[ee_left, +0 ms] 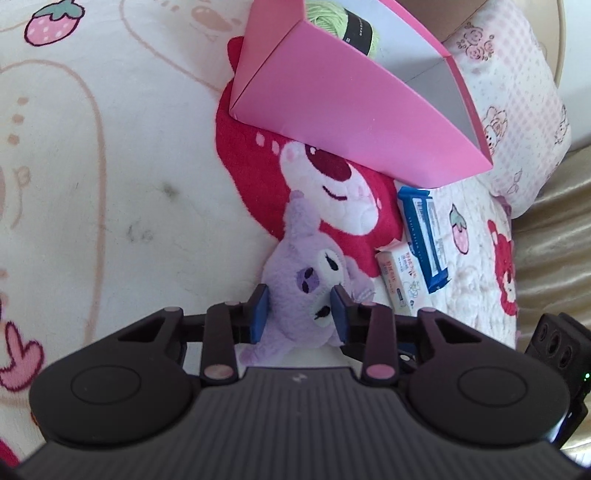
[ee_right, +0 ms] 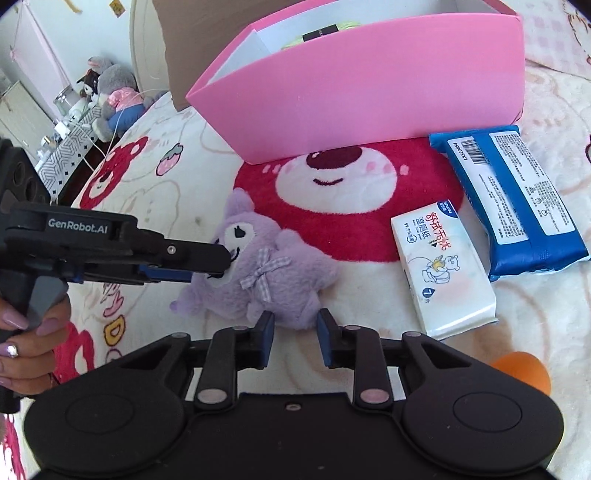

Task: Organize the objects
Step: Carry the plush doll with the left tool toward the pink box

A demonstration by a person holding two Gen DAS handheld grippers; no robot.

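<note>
Between the left gripper's (ee_left: 301,312) closed fingers sits the purple plush's (ee_left: 314,284) head; right gripper (ee_right: 295,339) open just beside it

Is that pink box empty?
No. The open pink box holds a green yarn ball; the rest of its inside is hidden.

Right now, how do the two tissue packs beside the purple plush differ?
The blue pack is larger and dark blue with a barcode label; the white pack is smaller and white, with red lettering and a cartoon bear. The blue pack lies nearer the pink box; the white pack lies nearer the right gripper. Both lie flat on the blanket, side by side.
</note>
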